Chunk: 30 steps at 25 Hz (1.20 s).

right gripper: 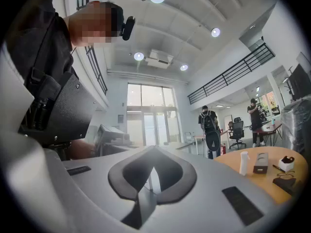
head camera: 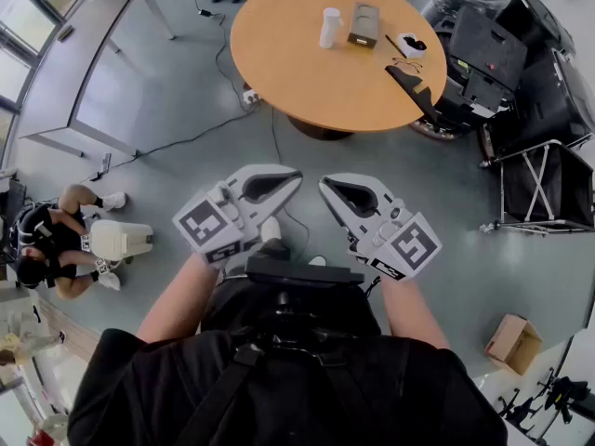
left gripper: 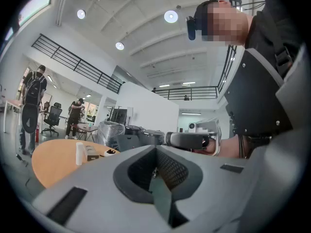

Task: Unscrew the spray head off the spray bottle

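On the round table [head camera: 307,82], the spray bottle [head camera: 330,27] stands toward the far edge. A box [head camera: 363,24] sits just right of it, and a small dish [head camera: 410,44] lies near the right edge.

We record bright, even indoor light with soft shadows on the floor [head camera: 465,193]. Ceiling lamps [left gripper: 170,16] glare near 12 o'clock; the window [right gripper: 148,115] blooms white. Fisheye curvature and black vignetting mark all edges.

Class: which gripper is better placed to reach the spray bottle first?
Right, marginally: the right gripper lines up with the spray bottle, the left gripper sits further aside. Both shut, empty, far off.
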Each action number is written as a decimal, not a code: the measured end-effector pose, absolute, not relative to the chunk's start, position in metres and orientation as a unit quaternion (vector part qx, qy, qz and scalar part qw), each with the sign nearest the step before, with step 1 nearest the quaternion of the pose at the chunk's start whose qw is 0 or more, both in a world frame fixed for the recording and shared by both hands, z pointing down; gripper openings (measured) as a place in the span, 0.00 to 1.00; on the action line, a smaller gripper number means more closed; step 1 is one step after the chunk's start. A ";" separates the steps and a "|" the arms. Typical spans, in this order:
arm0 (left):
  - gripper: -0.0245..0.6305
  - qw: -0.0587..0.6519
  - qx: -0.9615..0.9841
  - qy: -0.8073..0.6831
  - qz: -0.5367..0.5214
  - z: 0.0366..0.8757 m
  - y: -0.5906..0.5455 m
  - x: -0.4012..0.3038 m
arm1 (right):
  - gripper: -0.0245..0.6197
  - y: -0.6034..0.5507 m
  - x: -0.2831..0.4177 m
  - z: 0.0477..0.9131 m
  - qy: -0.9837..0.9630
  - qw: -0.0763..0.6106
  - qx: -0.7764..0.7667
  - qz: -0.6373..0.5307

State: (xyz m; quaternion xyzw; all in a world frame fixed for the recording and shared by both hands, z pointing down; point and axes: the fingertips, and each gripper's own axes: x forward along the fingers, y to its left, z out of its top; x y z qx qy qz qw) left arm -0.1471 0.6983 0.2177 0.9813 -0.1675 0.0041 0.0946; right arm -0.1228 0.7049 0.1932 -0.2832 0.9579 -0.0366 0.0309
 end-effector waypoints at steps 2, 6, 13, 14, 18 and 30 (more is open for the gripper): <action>0.08 0.091 0.982 -0.166 0.006 0.217 0.676 -0.166 | 0.06 0.683 -0.140 0.191 0.957 0.033 -0.287 -0.038; 0.08 0.081 0.984 -0.157 0.011 0.216 0.627 -0.200 | 0.06 0.633 -0.172 0.192 0.953 0.028 -0.298 -0.039; 0.08 0.079 0.987 -0.139 0.006 0.215 0.552 -0.242 | 0.06 0.559 -0.216 0.194 0.946 0.015 -0.322 -0.041; 0.08 0.078 0.988 -0.133 0.000 0.214 0.545 -0.244 | 0.06 0.552 -0.219 0.193 0.945 0.015 -0.326 -0.040; 0.08 0.078 0.989 -0.124 0.008 0.218 0.524 -0.252 | 0.06 0.533 -0.225 0.194 0.940 0.011 -0.340 -0.039; 0.08 0.104 0.986 -0.128 0.018 0.236 0.441 -0.200 | 0.06 0.446 -0.169 0.213 0.937 0.023 -0.343 -0.054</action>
